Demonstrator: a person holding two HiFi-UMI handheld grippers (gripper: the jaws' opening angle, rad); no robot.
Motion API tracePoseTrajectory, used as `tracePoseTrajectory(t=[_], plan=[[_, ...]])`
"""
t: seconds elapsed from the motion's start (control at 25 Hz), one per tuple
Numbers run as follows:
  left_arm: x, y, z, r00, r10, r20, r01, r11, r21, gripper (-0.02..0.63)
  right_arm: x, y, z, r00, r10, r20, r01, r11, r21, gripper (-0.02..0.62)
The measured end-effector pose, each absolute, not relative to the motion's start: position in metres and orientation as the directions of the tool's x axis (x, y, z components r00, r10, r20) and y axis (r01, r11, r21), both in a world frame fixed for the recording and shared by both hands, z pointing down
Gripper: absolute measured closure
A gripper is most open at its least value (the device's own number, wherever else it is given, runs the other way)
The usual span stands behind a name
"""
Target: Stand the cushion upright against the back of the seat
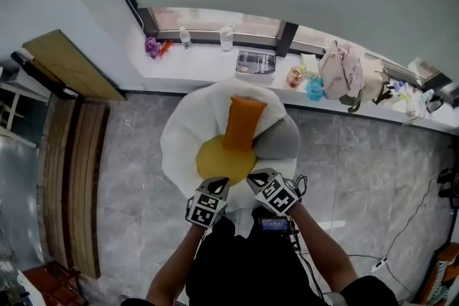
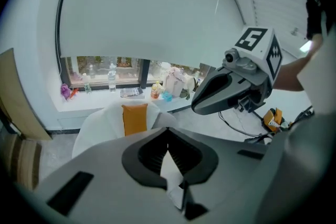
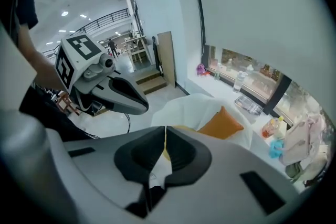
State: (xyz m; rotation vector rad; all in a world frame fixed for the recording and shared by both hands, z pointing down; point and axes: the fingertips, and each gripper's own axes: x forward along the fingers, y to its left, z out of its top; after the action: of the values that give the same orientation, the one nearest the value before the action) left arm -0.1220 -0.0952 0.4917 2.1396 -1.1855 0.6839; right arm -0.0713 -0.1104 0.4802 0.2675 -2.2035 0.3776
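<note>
Cushion [image 1: 243, 122] upright on seat [image 1: 188, 129], both jaws closed

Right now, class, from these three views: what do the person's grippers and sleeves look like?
The left gripper and right gripper have smooth grey shells with black-lined jaws. Each carries a white cube printed with black square markers. Black cables trail beneath the right one. The person wears a black short-sleeved top.

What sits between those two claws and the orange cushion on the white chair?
Only the round yellow seat, as the head view shows.
</note>
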Motion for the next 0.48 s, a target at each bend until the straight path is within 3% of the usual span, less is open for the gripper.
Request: tracePoseTrajectory(t=[0.48], plan=[[-0.175,-0.02,0.392,0.6,-0.687,0.41,-0.798,-0.487,0.354,0.592,-0.091,-0.039,0.413,-0.664,-0.253,0.704,-0.495,0.854,-0.16,0.578]])
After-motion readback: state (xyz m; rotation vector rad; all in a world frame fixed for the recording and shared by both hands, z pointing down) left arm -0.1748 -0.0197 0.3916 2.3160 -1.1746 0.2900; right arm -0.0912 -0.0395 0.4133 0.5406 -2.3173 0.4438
